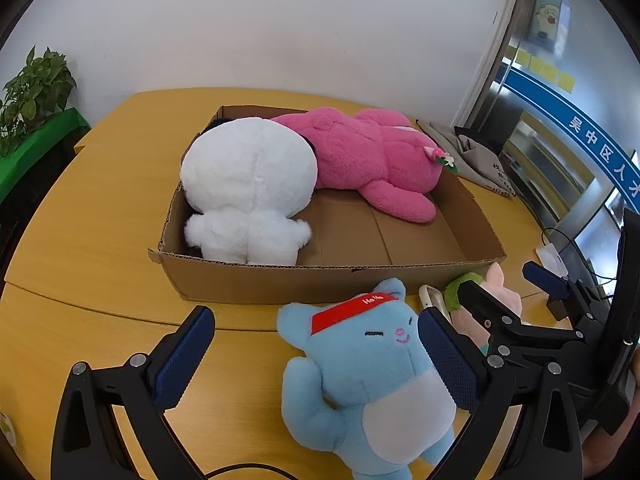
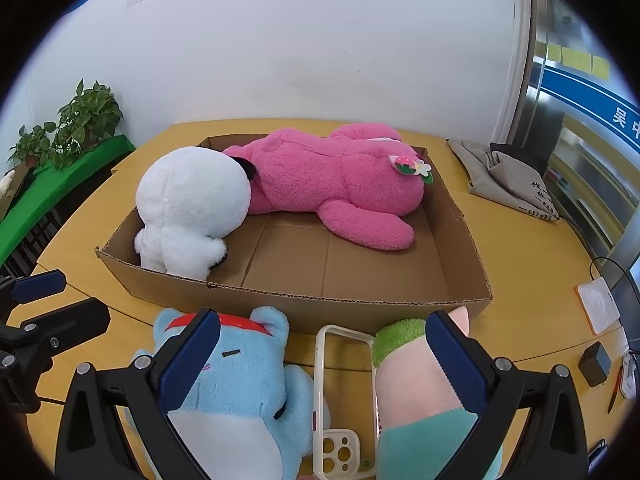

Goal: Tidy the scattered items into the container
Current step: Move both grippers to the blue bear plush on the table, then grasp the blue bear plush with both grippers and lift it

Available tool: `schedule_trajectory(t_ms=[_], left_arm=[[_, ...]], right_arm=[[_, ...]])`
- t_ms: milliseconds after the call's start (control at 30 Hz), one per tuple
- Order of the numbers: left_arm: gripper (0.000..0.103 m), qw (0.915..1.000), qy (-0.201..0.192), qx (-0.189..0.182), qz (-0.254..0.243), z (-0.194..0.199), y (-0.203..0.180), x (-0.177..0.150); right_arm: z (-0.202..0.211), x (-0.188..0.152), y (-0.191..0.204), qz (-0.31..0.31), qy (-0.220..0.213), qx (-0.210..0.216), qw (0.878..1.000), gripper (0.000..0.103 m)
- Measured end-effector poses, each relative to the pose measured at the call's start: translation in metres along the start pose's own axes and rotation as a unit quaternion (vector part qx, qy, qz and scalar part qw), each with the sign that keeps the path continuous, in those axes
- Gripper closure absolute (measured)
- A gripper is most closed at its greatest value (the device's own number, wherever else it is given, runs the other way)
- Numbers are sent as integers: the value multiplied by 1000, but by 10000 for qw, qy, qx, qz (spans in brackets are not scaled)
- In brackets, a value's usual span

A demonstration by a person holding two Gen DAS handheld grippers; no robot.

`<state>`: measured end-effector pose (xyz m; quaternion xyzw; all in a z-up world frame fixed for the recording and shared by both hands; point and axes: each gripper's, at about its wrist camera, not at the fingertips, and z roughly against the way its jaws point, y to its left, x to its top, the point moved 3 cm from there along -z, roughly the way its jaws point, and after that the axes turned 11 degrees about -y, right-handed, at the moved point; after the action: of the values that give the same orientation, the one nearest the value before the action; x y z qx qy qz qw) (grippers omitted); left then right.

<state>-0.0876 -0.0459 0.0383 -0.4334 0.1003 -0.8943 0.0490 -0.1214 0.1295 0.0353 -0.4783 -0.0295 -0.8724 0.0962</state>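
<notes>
Landmark: shallow brown cardboard box on the yellow wooden table; large white plush and pink plush bear lie inside.
Still out: light-blue plush cat with red headband, clear phone case and pink-and-green plush, just in front of the box.
Left gripper: wide open, holding nothing, right finger against the cat.
Right gripper: wide open, empty, straddling case and pink-and-green plush.
Risk: closing could pinch only fur, so the cat slips; the two grippers sit close and may collide.

The left gripper has its jaws wide apart by the blue toy. White toy and pink toy lie in the box.
</notes>
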Motion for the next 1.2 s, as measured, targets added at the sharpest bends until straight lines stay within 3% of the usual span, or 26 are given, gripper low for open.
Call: schedule_trajectory(t_ms=[467, 700, 900, 1133, 1200], left_arm=[[0, 9996, 151, -109, 194, -7, 4, -6], [0, 9961, 522, -462, 540, -22, 14, -20], [0, 9915, 829, -645, 770, -40, 23, -33], [0, 9851, 1192, -898, 857, -69, 23, -57], [0, 9827, 1208, -1028, 957, -71, 27, -60]], right_arm=[[6, -2, -5, -22, -35, 52, 10000, 0], [20, -22, 7, 121, 66, 704, 9974, 0], [32, -59, 37, 445, 454, 1559, 9857, 0], [-4, -98, 70, 574, 1045, 1847, 9755, 0], [-8, -102, 71, 523, 1030, 1828, 9763, 0]])
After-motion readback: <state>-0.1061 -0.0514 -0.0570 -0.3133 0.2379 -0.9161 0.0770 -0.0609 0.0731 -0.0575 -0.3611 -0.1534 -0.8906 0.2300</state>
